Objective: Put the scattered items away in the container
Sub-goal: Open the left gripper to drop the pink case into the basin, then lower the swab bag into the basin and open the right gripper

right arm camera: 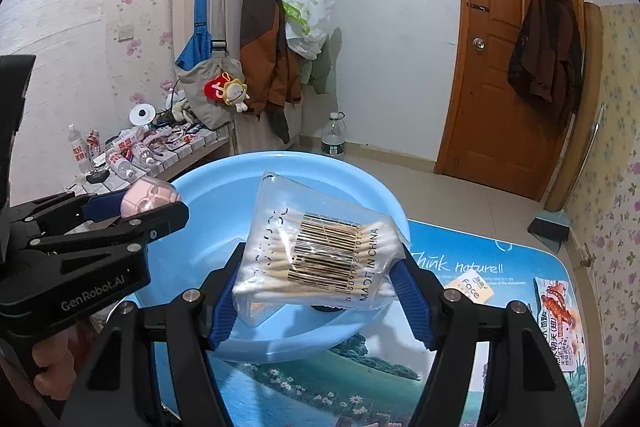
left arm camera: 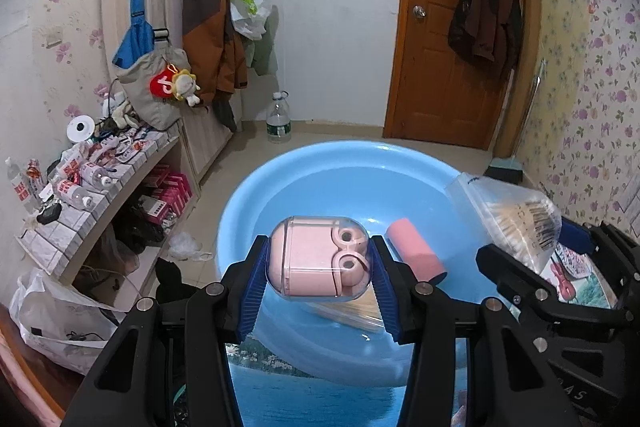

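My left gripper (left arm camera: pixel 318 261) is shut on a pink earbud case in a clear cover (left arm camera: pixel 316 261) and holds it above the near side of a light blue basin (left arm camera: pixel 280 183). A pink cylinder (left arm camera: pixel 414 247) and a pack of wooden sticks (left arm camera: pixel 352 311) lie inside the basin. My right gripper (right arm camera: pixel 320 275) is shut on a clear bag of cotton swabs (right arm camera: pixel 320 251) with a barcode label, held over the basin (right arm camera: pixel 192 195). The left gripper with the pink case (right arm camera: pixel 150 201) shows at the left of the right wrist view. The swab bag (left arm camera: pixel 508 215) shows at the right of the left wrist view.
The basin stands on a table with a blue landscape cover (right arm camera: pixel 460 327). On the table to the right lie a small yellow "Face" packet (right arm camera: pixel 472 287) and a snack packet (right arm camera: pixel 558 319). A cluttered shelf (left arm camera: pixel 80 187) stands at the left. A wooden door (left arm camera: pixel 448 27) is behind.
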`<state>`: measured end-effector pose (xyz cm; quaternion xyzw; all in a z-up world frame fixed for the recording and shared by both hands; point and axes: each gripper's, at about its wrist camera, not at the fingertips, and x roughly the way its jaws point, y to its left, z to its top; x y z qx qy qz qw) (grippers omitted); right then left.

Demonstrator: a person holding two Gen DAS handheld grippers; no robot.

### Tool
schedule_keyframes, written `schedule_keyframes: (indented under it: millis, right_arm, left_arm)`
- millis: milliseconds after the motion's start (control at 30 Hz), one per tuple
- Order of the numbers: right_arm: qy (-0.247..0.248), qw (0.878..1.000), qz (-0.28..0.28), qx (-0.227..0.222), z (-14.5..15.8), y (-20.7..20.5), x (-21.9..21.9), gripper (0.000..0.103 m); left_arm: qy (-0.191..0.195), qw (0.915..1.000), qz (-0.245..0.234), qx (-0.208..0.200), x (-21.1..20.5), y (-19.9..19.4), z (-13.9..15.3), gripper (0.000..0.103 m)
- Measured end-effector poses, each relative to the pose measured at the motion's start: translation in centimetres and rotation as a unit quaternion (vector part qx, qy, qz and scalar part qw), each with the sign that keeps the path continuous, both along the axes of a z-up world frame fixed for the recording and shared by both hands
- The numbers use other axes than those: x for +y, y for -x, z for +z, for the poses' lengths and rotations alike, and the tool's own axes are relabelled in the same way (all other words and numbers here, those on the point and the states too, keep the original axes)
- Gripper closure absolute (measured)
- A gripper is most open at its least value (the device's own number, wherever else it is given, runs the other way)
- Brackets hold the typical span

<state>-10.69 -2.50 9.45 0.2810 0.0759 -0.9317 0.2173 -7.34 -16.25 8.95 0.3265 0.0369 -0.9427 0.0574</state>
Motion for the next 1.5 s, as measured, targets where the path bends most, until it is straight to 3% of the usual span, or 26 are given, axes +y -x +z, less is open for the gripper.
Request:
schedule_keyframes:
  millis: [67, 100, 133, 267, 633, 933, 1100, 1500]
  right_arm:
    - [-0.001, 1.000, -0.001, -0.001, -0.2, 0.1, 0.0, 0.033]
    - [-0.002, 1.000, -0.002, -0.002, -0.3, 0.2, 0.0, 0.033]
    - [-0.003, 1.000, -0.003, -0.002, -0.4, 0.3, 0.1, 0.033]
    - [-0.005, 1.000, -0.006, -0.005, -0.7, 0.6, 0.2, 0.033]
    - [-0.008, 1.000, -0.013, -0.008, -1.2, 0.5, 0.5, 0.033]
    - [-0.010, 1.000, -0.011, -0.006, -1.2, 0.3, 0.1, 0.033]
    - [-0.008, 1.000, -0.010, -0.006, -0.9, 0.0, 0.3, 0.033]
    - [-0.006, 1.000, -0.009, -0.006, -0.5, -0.5, 0.5, 0.033]
  left_arm:
    - [0.000, 1.0000, -0.004, -0.008, 0.1, 0.3, -0.3, 0.054]
    - [0.001, 1.0000, -0.004, -0.009, 0.2, 0.4, -0.4, 0.050]
    - [0.002, 1.0000, -0.004, -0.006, 0.2, 0.3, -0.5, 0.038]
    - [0.006, 1.0000, -0.008, 0.002, 0.0, 0.2, -0.4, 0.023]
    - [0.017, 0.9997, 0.009, -0.013, -0.7, 0.1, -0.9, 0.003]
    - [0.023, 0.9992, 0.011, -0.029, -1.0, 0.0, -0.9, 0.000]
    - [-0.014, 0.9991, 0.012, -0.038, -2.0, 0.0, -1.1, 0.000]
    - [0.014, 0.9989, 0.021, -0.040, -1.2, -0.1, -1.0, 0.000]
